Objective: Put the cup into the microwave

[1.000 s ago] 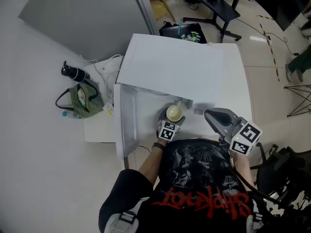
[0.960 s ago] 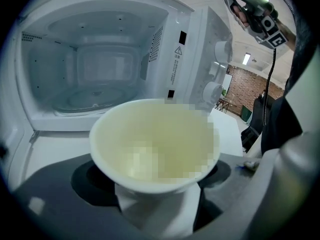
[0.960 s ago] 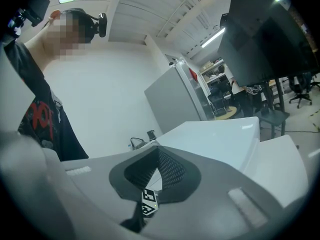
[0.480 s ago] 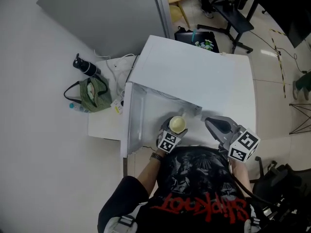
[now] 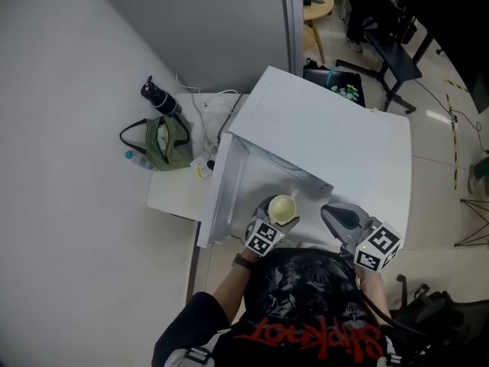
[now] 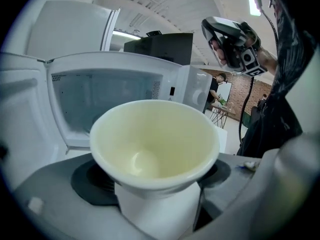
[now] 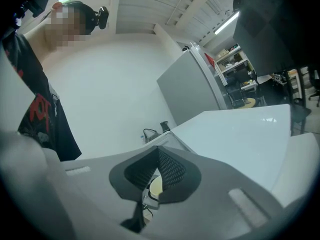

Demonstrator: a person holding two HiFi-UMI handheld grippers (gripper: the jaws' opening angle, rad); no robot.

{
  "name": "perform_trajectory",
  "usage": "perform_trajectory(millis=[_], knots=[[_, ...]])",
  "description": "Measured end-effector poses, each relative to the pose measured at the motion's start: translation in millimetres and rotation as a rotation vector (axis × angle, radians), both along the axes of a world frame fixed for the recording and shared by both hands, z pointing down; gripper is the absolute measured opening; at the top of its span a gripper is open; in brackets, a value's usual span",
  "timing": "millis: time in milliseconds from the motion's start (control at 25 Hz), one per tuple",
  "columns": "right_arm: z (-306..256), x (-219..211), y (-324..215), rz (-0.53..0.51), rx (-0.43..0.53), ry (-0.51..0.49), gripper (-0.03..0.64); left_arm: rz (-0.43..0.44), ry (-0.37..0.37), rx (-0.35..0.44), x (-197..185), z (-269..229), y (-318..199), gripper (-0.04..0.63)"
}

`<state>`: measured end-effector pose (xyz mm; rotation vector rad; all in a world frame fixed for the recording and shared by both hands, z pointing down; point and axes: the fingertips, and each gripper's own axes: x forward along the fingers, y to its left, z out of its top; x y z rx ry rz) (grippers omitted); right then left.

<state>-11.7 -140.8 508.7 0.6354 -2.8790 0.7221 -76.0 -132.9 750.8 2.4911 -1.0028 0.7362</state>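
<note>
A cream cup (image 5: 282, 207) is held upright, and my left gripper (image 5: 280, 215) is shut on its base. It hangs just in front of the open cavity of the white microwave (image 5: 328, 140), whose door (image 5: 221, 193) is swung out to the left. In the left gripper view the cup (image 6: 155, 144) fills the middle, with my left gripper (image 6: 156, 196) clamping it from both sides and the microwave's cavity (image 6: 100, 101) behind it. My right gripper (image 5: 330, 209) hovers to the right of the cup with nothing in it; its pads (image 7: 170, 170) meet.
A low white side table (image 5: 177, 189) left of the microwave carries a green striped bag (image 5: 164, 144), a black bottle (image 5: 157, 98) and cables (image 5: 210, 102). A grey partition (image 5: 214, 21) stands behind. A black chair (image 5: 390, 37) is at the back right.
The head view has swung, so everything sits lower and further right in the picture. The cup in my left gripper stays in front of the microwave opening. The right gripper keeps its place beside it.
</note>
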Motion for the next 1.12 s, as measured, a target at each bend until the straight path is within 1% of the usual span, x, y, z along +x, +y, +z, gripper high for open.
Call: perform_trajectory(millis=[200, 400, 520, 600, 800, 880, 960, 1120], knots=[[0.4, -8.2, 1.1, -0.019, -0.006, 0.000, 0.000, -0.014, -0.009, 0.063, -4.6, -22.0, -24.2, 0.446], [-2.8, -4.0, 1.8, 0.005, -0.008, -0.001, 0.000, -0.029, -0.045, 0.084, -16.8, -27.2, -66.1, 0.447], [-2.0, 11.2, 0.6, 0.060, -0.011, 0.010, 0.000, -0.023, -0.067, 0.105, -18.6, -32.0, -92.8, 0.446], [-3.1, 24.4, -0.1, 0.104, -0.012, 0.017, 0.000, -0.016, -0.080, 0.104, -17.1, -30.2, -109.6, 0.446], [-4.6, 59.7, 1.1, 0.238, -0.019, 0.023, 0.000, 0.013, -0.113, 0.094, -17.1, -12.6, -144.4, 0.446], [-3.3, 76.9, 3.5, 0.298, -0.027, 0.031, 0.000, 0.020, -0.112, 0.091, -14.4, -4.4, -155.8, 0.447], [-2.5, 91.1, 6.4, 0.348, -0.036, 0.039, 0.000, 0.009, -0.108, 0.096, -13.2, 0.7, -166.3, 0.446], [-1.2, 107.1, 10.0, 0.417, -0.054, 0.038, 0.000, -0.049, -0.110, 0.157, -15.5, 6.4, -189.0, 0.447]])
